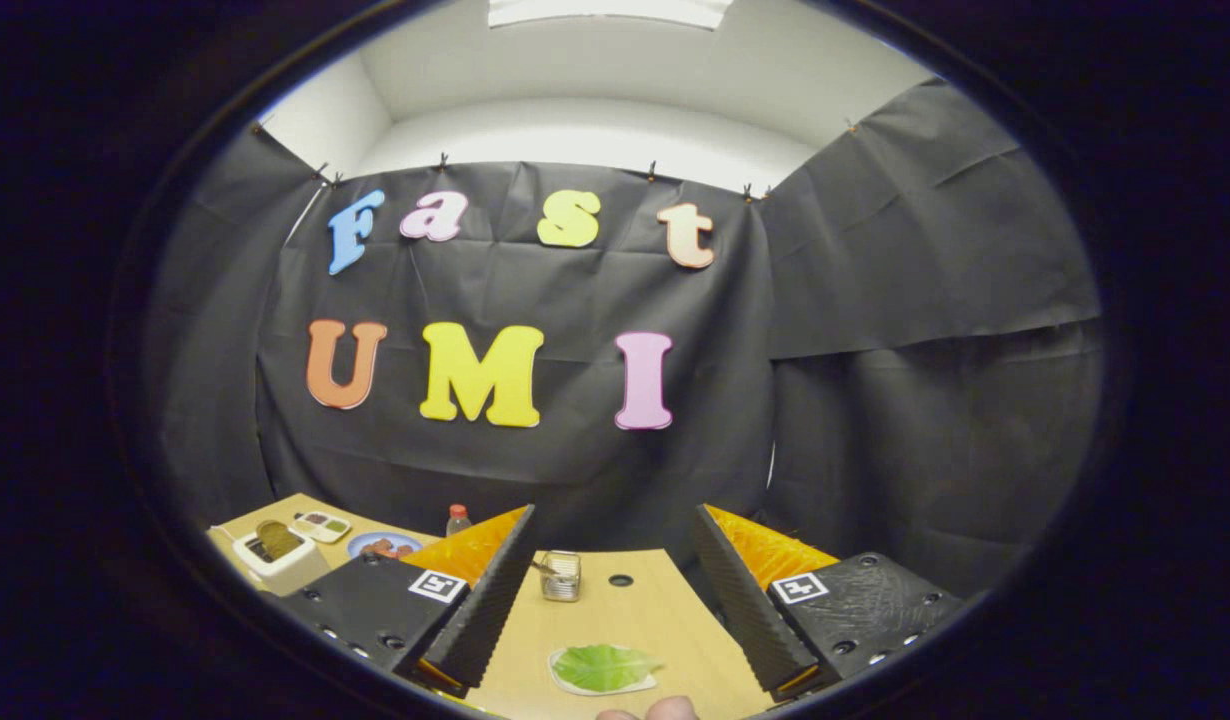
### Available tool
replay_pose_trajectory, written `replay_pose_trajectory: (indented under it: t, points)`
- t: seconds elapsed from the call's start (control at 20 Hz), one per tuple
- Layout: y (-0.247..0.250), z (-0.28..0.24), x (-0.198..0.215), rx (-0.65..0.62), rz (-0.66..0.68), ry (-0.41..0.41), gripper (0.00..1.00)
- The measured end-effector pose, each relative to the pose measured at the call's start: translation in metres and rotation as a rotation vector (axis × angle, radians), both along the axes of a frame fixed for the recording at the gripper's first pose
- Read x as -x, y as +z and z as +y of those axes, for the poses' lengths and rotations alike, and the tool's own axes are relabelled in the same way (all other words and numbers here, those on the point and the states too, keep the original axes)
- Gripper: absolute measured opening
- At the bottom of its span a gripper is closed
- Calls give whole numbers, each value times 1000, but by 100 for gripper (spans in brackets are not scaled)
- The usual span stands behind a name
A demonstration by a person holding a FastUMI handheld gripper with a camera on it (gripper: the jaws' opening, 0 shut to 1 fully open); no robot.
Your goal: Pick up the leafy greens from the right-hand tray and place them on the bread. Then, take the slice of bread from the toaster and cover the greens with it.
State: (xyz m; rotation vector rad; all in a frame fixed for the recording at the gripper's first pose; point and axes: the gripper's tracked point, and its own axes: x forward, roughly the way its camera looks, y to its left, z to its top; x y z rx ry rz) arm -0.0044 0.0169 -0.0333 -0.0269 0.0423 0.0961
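A wooden table (615,610) runs forward to the booth's black cloth wall, with bare tabletop between the gripper (615,640) and a small metal holder (561,575) standing ahead beside a dark round hole (621,580). The leafy greens (603,667) lie on a pale tray (575,686) between the fingers, touching neither; a fingertip (665,709) shows just behind. The fingers stand wide apart, holding nothing, each mount bearing a square black-and-white marker (437,585). To the left sit a white toaster (280,560) holding a slice of bread (277,538), a blue plate (384,545), a small tray (321,525) and a red-capped bottle (458,520).
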Motion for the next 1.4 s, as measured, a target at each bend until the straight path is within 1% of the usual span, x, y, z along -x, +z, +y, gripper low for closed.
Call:
replay_pose_trajectory:
  t: [0.1, 0.25, 0.35, 0.45, 0.65, 0.9, 1.05, 1.15, 1.3, 1.35, 1.4]
  points:
    - [-16, -10, -8, 6, 27, 13, 95]
    - [-52, -32, -20, 11, 94, 30, 95]
    - [-89, -44, -29, 7, 151, 54, 95]
    - [-131, -49, -37, -24, 227, 95, 95]
    - [-213, -63, -62, -76, 363, 119, 95]
    - [-298, -63, -93, -82, 485, 160, 96]
    - [-347, -63, -109, -86, 590, 182, 96]
    - [-368, -63, -113, -84, 643, 186, 96]
    - [-385, -54, -123, -70, 672, 207, 96]
    - [-389, -51, -125, -71, 688, 215, 93]
    - [-392, -46, -124, -72, 704, 221, 86]
